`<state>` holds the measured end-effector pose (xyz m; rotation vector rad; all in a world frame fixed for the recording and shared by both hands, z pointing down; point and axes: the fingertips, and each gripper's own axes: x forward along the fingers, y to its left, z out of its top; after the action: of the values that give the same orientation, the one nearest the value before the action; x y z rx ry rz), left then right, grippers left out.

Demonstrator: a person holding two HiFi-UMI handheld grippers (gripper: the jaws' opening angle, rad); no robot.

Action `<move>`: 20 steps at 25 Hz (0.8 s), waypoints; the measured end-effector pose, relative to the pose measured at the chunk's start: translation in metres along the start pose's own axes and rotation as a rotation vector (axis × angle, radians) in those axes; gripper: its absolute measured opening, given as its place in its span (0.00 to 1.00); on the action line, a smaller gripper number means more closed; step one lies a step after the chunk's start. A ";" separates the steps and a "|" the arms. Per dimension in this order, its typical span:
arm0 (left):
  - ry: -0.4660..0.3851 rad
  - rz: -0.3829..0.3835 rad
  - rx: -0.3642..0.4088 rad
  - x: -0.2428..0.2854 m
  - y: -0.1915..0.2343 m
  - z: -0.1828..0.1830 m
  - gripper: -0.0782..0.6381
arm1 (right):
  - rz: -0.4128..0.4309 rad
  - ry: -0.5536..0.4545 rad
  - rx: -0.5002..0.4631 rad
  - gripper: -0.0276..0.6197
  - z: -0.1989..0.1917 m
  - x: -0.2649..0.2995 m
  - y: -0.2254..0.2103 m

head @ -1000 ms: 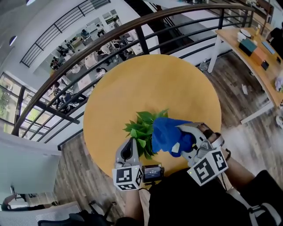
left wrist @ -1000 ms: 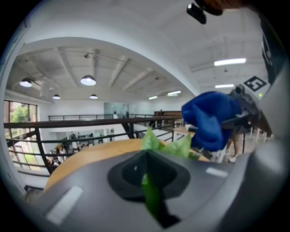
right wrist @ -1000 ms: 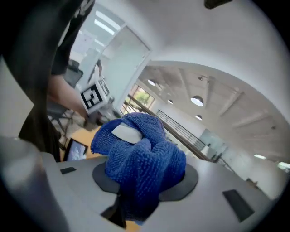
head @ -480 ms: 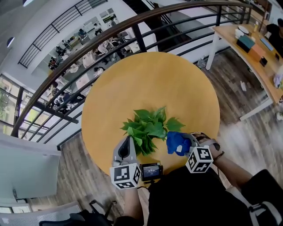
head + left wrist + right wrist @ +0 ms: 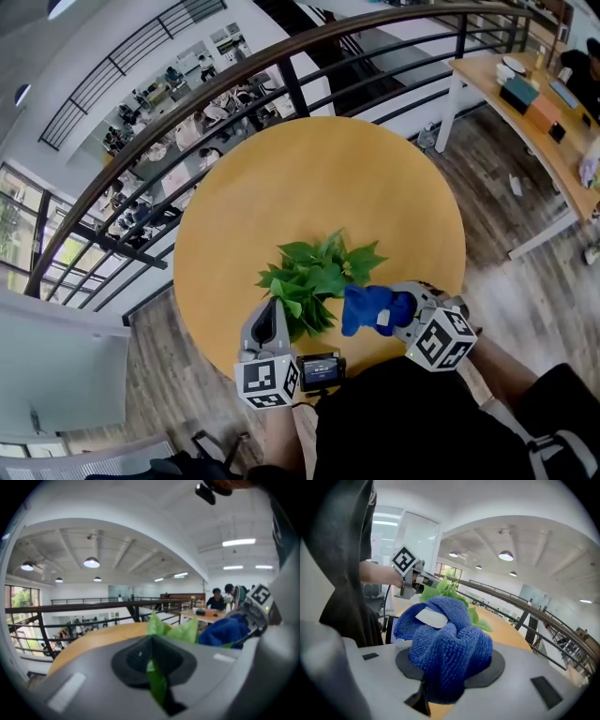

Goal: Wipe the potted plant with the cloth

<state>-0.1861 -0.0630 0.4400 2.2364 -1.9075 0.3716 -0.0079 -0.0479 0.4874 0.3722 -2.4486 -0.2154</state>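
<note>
Pinching one leaf (image 5: 154, 681) of the potted plant (image 5: 314, 277) in my left gripper (image 5: 274, 309), jaws clenched tight on it to steady the foliage, while my right gripper (image 5: 398, 317) has its jaws clamped on the bunched blue cloth (image 5: 367, 307). The cloth sits just beside the leaves on my right side, low against the clump; whether it is actually touching them I can't tell. I'd call the wiping mid-way at best: nothing shows which leaves are done, and the far and left-hand leaves look like they're yet to get a pass. The pot itself is hidden under the greenery. The plant stands close to the near edge of the round table (image 5: 328, 178), so there's little room on my side, but plenty of bare tabletop beyond and to both sides for sweeping round, with the railing (image 5: 187, 122) well past the far rim.
</note>
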 end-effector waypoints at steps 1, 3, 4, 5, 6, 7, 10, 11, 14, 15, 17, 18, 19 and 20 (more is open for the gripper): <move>-0.001 0.000 0.000 0.000 0.000 0.001 0.11 | -0.006 0.010 0.024 0.31 0.000 0.009 -0.002; -0.003 -0.003 0.000 0.000 -0.001 0.002 0.11 | -0.001 0.108 0.059 0.31 -0.021 0.035 -0.001; -0.003 -0.004 0.002 0.001 -0.002 0.002 0.11 | 0.016 0.179 0.064 0.31 -0.038 0.049 0.004; -0.003 -0.006 0.002 0.002 -0.003 0.002 0.11 | 0.043 0.249 0.059 0.31 -0.057 0.060 0.012; -0.002 -0.007 0.003 0.002 -0.004 0.002 0.11 | 0.075 0.313 0.047 0.31 -0.076 0.067 0.022; -0.001 -0.008 0.003 0.002 -0.004 0.001 0.11 | 0.105 0.370 0.030 0.31 -0.093 0.070 0.031; 0.003 -0.010 0.005 0.001 -0.004 0.002 0.11 | 0.152 0.452 -0.020 0.31 -0.121 0.063 0.046; 0.004 -0.010 0.005 0.000 -0.004 0.002 0.11 | 0.154 0.443 -0.031 0.31 -0.120 0.056 0.046; 0.001 -0.009 0.001 0.001 -0.002 0.001 0.11 | 0.129 0.316 -0.027 0.31 -0.081 0.029 0.031; 0.000 -0.008 0.000 0.001 -0.001 0.001 0.11 | 0.108 0.253 -0.017 0.31 -0.059 0.020 0.021; -0.002 -0.007 -0.002 0.001 -0.001 0.001 0.11 | 0.056 0.114 0.006 0.31 -0.010 0.002 -0.002; -0.002 -0.007 -0.002 0.001 -0.001 0.001 0.11 | 0.026 0.044 0.021 0.31 0.014 -0.005 -0.013; -0.002 -0.008 -0.003 0.001 -0.001 0.001 0.11 | -0.006 -0.015 0.039 0.31 0.035 -0.009 -0.023; -0.003 -0.009 -0.004 0.001 -0.002 0.001 0.11 | -0.036 -0.053 0.059 0.31 0.048 -0.010 -0.031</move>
<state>-0.1839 -0.0638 0.4391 2.2435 -1.8967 0.3634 -0.0240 -0.0715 0.4370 0.4416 -2.5059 -0.1705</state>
